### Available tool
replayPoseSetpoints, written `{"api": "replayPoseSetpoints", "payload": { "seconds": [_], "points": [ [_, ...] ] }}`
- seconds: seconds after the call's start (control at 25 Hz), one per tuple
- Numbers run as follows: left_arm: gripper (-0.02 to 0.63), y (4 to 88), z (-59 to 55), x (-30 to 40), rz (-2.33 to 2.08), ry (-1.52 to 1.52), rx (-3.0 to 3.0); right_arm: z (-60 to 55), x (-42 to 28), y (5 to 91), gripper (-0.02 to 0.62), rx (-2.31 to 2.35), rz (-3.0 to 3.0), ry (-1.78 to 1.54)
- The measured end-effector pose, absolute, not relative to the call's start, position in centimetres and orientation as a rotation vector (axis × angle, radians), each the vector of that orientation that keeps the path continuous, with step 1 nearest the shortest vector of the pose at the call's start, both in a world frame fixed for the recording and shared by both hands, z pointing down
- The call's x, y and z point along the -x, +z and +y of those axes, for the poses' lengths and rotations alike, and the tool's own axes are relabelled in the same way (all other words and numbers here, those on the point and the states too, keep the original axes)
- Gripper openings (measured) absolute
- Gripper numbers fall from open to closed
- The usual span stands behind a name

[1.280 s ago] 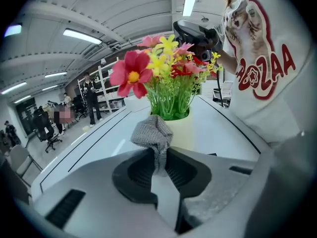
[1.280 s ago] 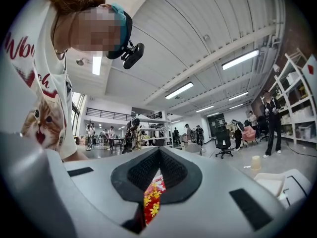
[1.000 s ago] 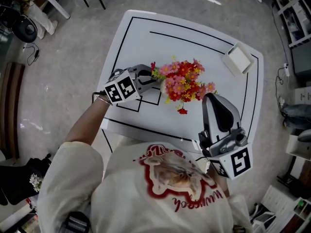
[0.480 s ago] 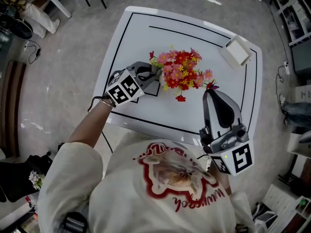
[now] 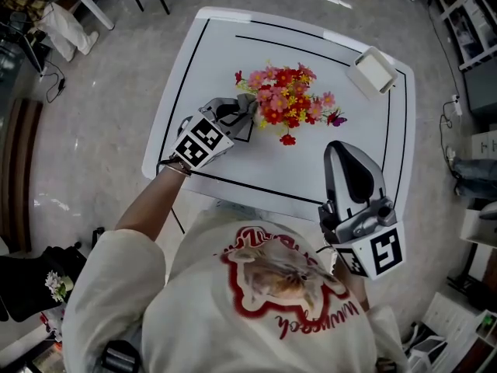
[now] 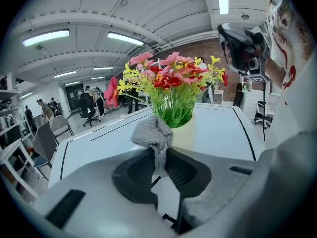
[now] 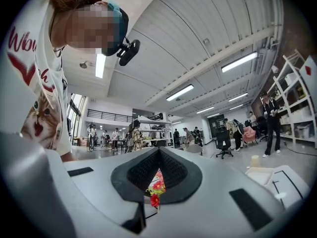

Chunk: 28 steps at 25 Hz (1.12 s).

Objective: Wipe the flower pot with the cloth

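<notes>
White table (image 5: 233, 61), left gripper (image 5: 235, 119) rolled, grasping cloth (image 6: 153, 133) by flower pot (image 6: 187, 135), right gripper (image 7: 157, 175) clenched.

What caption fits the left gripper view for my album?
Left hand-held gripper pinching a grey cloth just in front of the flower pot of bright flowers.

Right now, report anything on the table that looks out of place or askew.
One red bloom sits apart below the flower bunch, either drooping or fallen; I cannot tell which. Otherwise nothing stands out: the left gripper holds the cloth beside the pot.
</notes>
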State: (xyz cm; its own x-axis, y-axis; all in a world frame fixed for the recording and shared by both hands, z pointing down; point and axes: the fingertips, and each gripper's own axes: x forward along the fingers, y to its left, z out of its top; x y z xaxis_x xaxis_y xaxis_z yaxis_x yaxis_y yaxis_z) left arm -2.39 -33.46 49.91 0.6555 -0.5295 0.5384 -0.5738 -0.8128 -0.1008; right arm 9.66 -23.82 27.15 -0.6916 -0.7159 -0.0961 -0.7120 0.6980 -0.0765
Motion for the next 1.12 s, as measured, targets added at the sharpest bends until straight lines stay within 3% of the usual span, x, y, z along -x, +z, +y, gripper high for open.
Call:
{"api": "replayPoseSetpoints", "payload": {
  "seconds": [1.12],
  "points": [
    [0.043, 49.4, -29.3, -0.8, -1.253, 0.538, -2.531, -19.5, -11.5, 28.3, -0.003, 1.188, 2.765, -0.08]
  ]
}}
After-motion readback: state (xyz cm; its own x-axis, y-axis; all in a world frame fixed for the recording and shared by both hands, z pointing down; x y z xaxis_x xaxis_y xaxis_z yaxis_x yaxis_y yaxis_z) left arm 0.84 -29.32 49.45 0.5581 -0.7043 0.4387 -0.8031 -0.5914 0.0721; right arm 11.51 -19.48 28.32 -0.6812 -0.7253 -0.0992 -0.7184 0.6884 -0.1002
